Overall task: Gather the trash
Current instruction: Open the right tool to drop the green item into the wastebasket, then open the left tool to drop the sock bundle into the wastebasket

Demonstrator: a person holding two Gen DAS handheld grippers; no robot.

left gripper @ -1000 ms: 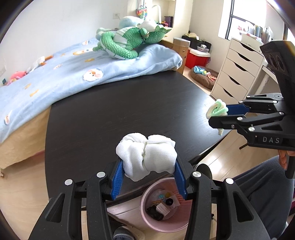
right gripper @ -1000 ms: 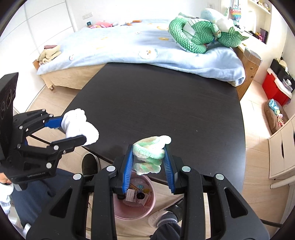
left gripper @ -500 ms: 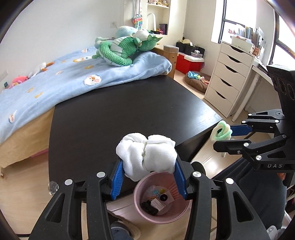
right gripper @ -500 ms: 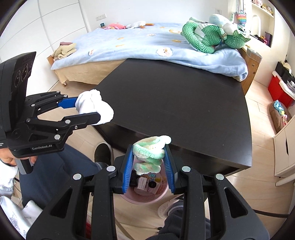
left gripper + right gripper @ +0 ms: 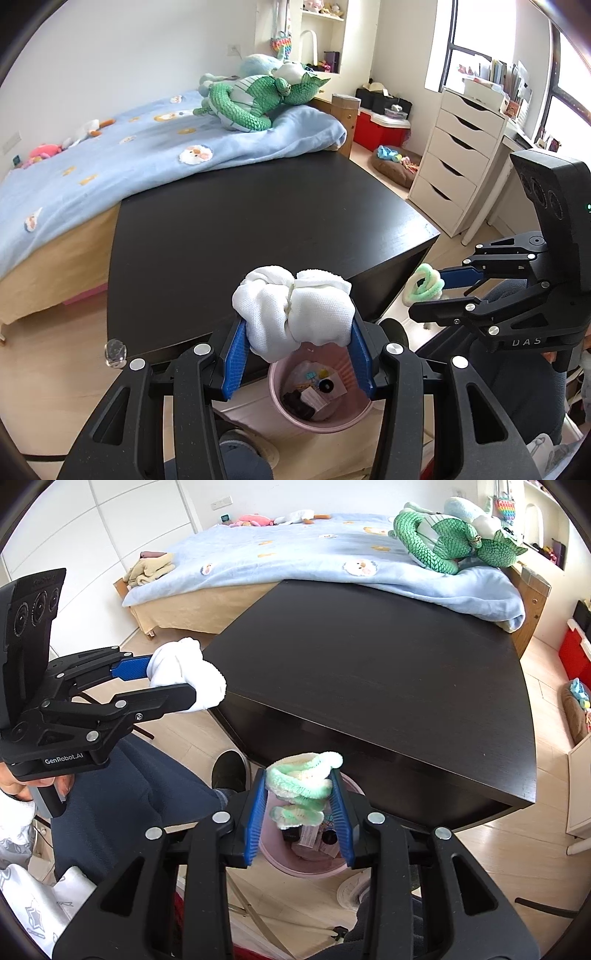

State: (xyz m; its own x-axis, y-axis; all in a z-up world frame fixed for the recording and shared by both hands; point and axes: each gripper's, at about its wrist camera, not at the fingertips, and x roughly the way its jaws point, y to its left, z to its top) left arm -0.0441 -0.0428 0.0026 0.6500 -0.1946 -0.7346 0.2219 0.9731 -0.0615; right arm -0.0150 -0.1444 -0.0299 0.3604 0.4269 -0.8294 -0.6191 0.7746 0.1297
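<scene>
1. Left tool [image 5: 298, 354]: matte black linkage arms, silver screws, blue ribbed pads; "GenRobot.AI" printed white on its body.
2. Right tool [image 5: 300, 814]: same black-and-blue build, "DAS" lettering, three round lenses.
3. Person wears navy trousers [image 5: 122, 797], white cuff.

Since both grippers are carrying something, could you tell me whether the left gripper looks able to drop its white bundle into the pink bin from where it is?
Probably yes. The left gripper holds the white cloth bundle off the table's edge, and the pink bin sits open directly beneath, nothing between them. The right gripper stands off to the side.
</scene>
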